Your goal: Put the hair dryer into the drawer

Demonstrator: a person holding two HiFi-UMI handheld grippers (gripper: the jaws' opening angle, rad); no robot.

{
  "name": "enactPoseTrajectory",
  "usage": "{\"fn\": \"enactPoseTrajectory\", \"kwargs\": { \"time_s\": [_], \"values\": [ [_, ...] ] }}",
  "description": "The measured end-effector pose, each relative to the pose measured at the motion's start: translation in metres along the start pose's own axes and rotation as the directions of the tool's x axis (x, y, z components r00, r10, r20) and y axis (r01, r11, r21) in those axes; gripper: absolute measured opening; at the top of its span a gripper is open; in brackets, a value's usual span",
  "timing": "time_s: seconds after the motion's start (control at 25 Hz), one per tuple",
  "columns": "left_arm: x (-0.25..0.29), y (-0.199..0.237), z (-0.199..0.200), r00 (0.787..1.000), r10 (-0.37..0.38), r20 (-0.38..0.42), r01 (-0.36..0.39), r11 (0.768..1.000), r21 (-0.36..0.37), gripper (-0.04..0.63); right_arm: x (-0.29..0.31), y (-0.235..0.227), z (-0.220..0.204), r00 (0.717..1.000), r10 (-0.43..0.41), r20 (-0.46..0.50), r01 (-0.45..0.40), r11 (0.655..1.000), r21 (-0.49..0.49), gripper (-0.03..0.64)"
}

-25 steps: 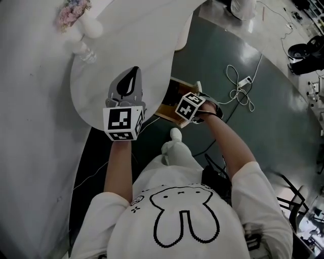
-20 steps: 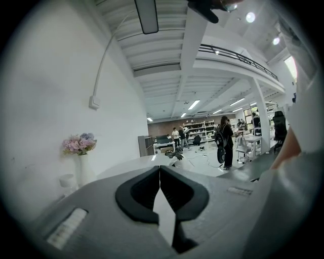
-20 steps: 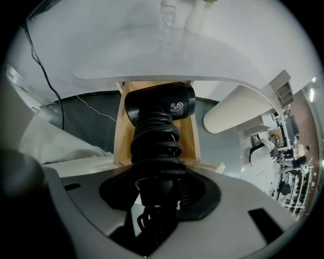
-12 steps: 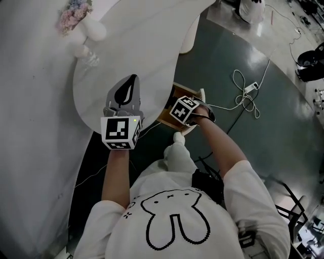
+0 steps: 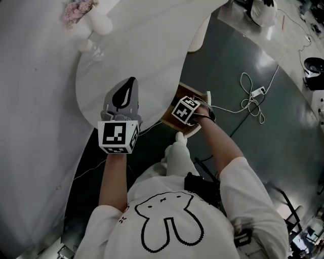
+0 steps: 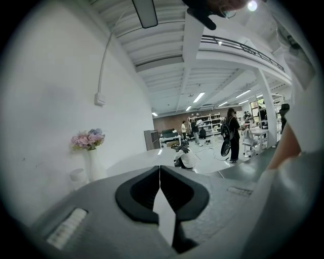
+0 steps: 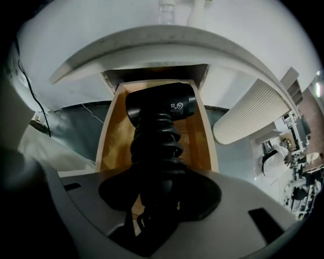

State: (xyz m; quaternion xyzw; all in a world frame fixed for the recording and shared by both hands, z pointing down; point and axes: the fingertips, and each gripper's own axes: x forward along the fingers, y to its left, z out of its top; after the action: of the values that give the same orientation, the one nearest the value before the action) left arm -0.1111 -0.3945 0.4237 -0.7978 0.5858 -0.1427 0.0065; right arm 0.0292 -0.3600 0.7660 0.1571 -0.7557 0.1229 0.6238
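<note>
A black hair dryer (image 7: 161,109) hangs nose-down over the open wooden drawer (image 7: 114,136), just inside its walls. My right gripper (image 7: 159,187) is shut on its ribbed handle and points steeply down. In the head view the right gripper (image 5: 188,110) hides the dryer above the drawer (image 5: 169,119), which sticks out from under the white table (image 5: 131,55). My left gripper (image 5: 130,83) hovers over the table's near edge. In the left gripper view that gripper (image 6: 160,174) is shut, pads touching, with nothing in it.
A vase of flowers (image 5: 83,12) and a clear bottle (image 5: 90,48) stand at the table's far left. A white ribbed chair (image 7: 253,111) stands right of the drawer. Cable and a power strip (image 5: 255,93) lie on the dark floor. People (image 6: 233,134) stand far off.
My right gripper has sunk with the hair dryer toward the open drawer. The left gripper has hardly moved over the table.
</note>
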Motion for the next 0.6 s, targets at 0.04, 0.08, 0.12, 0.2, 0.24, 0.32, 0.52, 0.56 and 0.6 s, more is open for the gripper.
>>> {"fn": "enactPoseTrajectory", "kwargs": {
  "time_s": [0.04, 0.08, 0.12, 0.2, 0.24, 0.32, 0.52, 0.56, 0.6],
  "values": [
    [-0.002, 0.003, -0.003, 1.000, 0.007, -0.008, -0.007, 1.000, 0.005, 0.018, 0.003, 0.001, 0.001, 1.000, 0.009, -0.004, -0.009, 1.000, -0.001, 0.190],
    [-0.004, 0.004, -0.005, 1.000, 0.012, -0.014, -0.012, 1.000, 0.012, 0.018, 0.006, 0.002, 0.002, 1.000, 0.012, -0.009, -0.012, 1.000, -0.003, 0.192],
    [-0.006, 0.005, -0.007, 1.000, 0.016, -0.019, -0.016, 1.000, 0.020, 0.018, 0.010, 0.003, 0.002, 1.000, 0.011, -0.015, -0.011, 1.000, -0.006, 0.192],
    [-0.010, 0.008, -0.010, 0.999, 0.023, -0.025, -0.023, 0.999, 0.032, 0.018, 0.018, 0.006, 0.002, 1.000, 0.009, -0.024, -0.009, 1.000, -0.013, 0.192],
    [-0.013, 0.010, -0.010, 0.999, 0.028, -0.028, -0.027, 0.999, 0.037, 0.018, 0.022, 0.008, 0.002, 1.000, 0.013, -0.028, -0.013, 1.000, -0.015, 0.192],
    [-0.017, 0.014, -0.012, 0.999, 0.038, -0.032, -0.037, 0.998, 0.046, 0.020, 0.028, 0.012, 0.002, 0.999, 0.035, -0.039, -0.035, 0.999, -0.017, 0.192],
    [-0.024, 0.020, -0.022, 0.997, 0.064, -0.044, -0.062, 0.997, 0.051, 0.019, 0.038, 0.013, 0.005, 0.997, 0.068, -0.041, -0.068, 0.998, -0.006, 0.192],
    [-0.025, 0.020, -0.023, 0.997, 0.065, -0.047, -0.062, 0.997, 0.053, 0.020, 0.039, 0.011, 0.005, 0.997, 0.056, -0.046, -0.056, 0.998, -0.005, 0.193],
    [-0.026, 0.020, -0.024, 0.997, 0.064, -0.050, -0.061, 0.997, 0.055, 0.019, 0.041, 0.010, 0.004, 0.997, 0.045, -0.055, -0.046, 0.999, -0.002, 0.193]
  ]
}}
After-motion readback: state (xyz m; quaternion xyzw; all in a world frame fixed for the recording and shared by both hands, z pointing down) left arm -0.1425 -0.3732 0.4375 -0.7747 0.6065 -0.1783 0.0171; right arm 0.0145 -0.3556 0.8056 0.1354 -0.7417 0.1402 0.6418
